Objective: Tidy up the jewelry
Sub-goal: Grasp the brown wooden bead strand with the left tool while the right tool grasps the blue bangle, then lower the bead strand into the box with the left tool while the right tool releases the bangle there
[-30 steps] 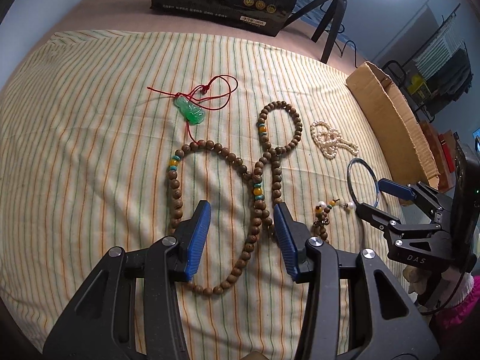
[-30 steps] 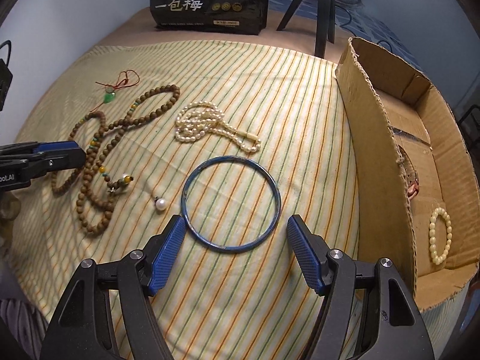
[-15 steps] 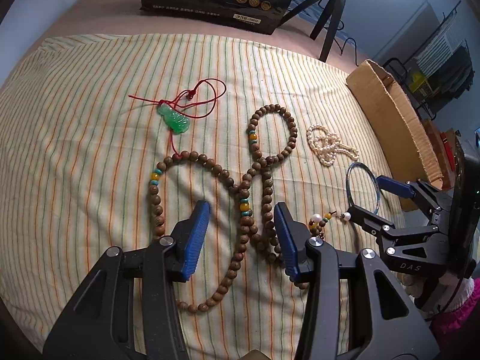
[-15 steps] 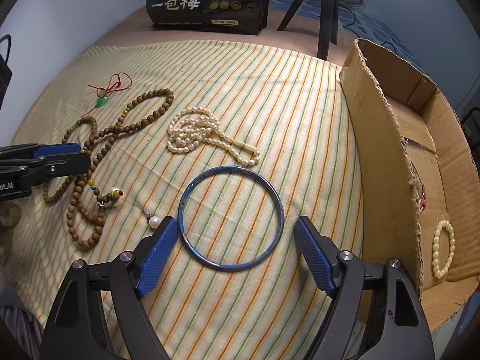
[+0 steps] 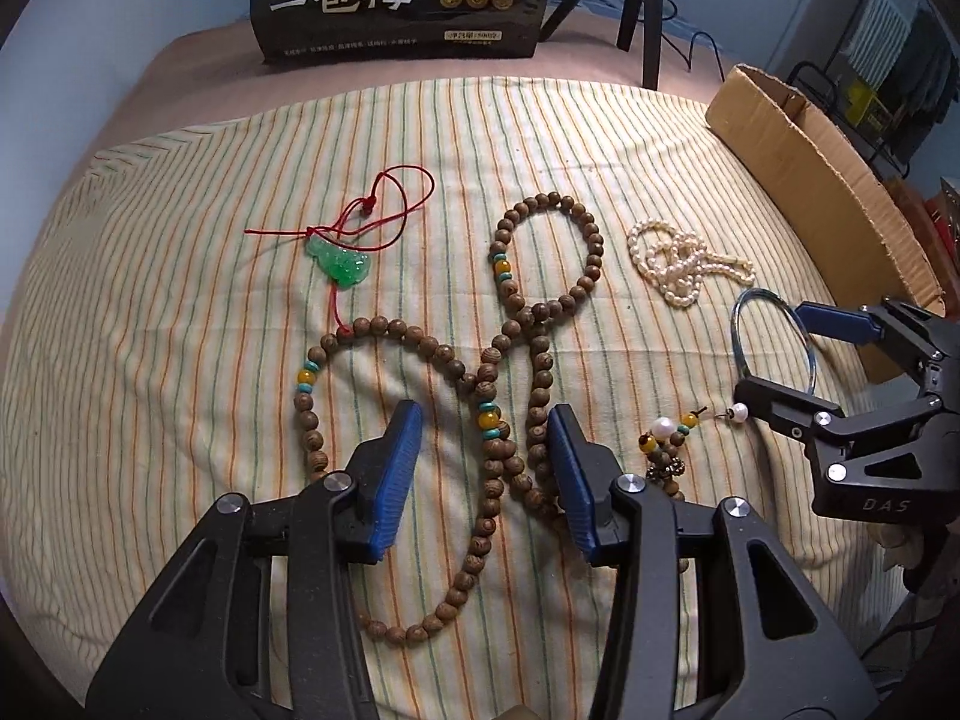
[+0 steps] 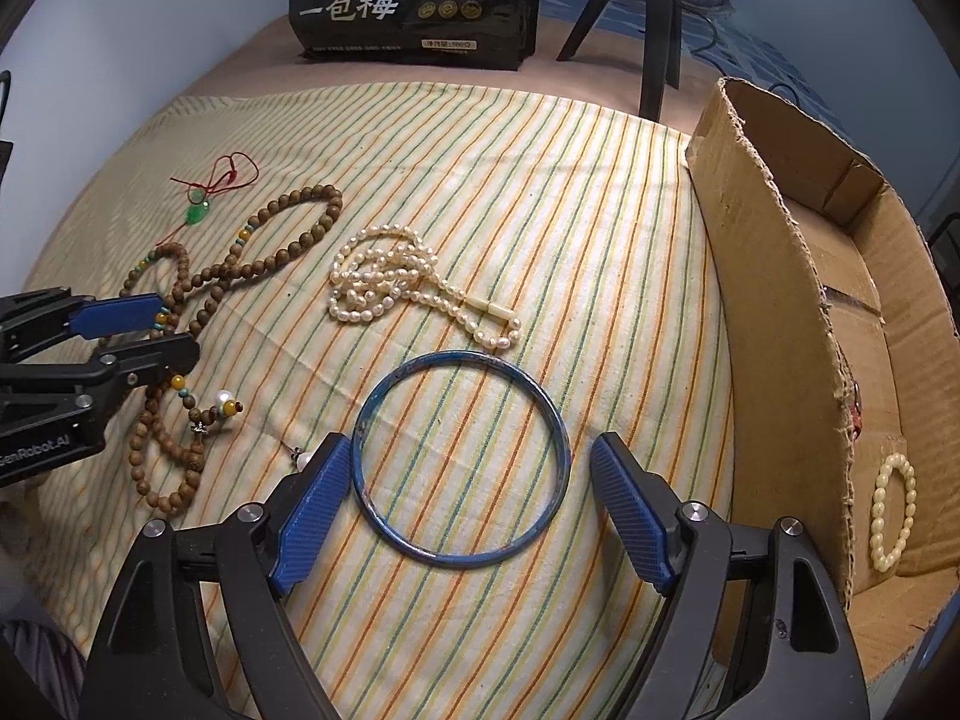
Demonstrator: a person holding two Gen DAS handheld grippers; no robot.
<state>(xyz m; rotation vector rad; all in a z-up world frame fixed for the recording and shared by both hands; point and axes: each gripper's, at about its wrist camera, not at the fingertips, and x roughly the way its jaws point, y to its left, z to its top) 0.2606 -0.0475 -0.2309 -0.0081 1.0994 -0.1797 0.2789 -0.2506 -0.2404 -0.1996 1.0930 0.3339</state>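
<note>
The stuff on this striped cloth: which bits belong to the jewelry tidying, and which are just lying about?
Belongs to the job:
blue bangle
pearl necklace
wooden bead strand
jade pendant
cardboard box
pearl bracelet

Just lying about:
black snack bag
tripod

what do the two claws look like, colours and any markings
Both are black frames with silver screws and ribbed blue finger pads. The left claw carries white "GenRobot.AI" lettering, seen from the right wrist view. The right claw shows "DAS" on its side.

**Materials and finishes on the bed**

You see matt striped woven cloth [image 6: 540, 192], grainy wooden beads [image 5: 543, 360], lustrous pearls [image 6: 384, 276], a smooth glossy blue bangle [image 6: 459, 555], glossy green pendant [image 5: 342, 261], rough torn corrugated cardboard box [image 6: 774, 324], ribbed blue plastic pads [image 6: 312, 504].
</note>
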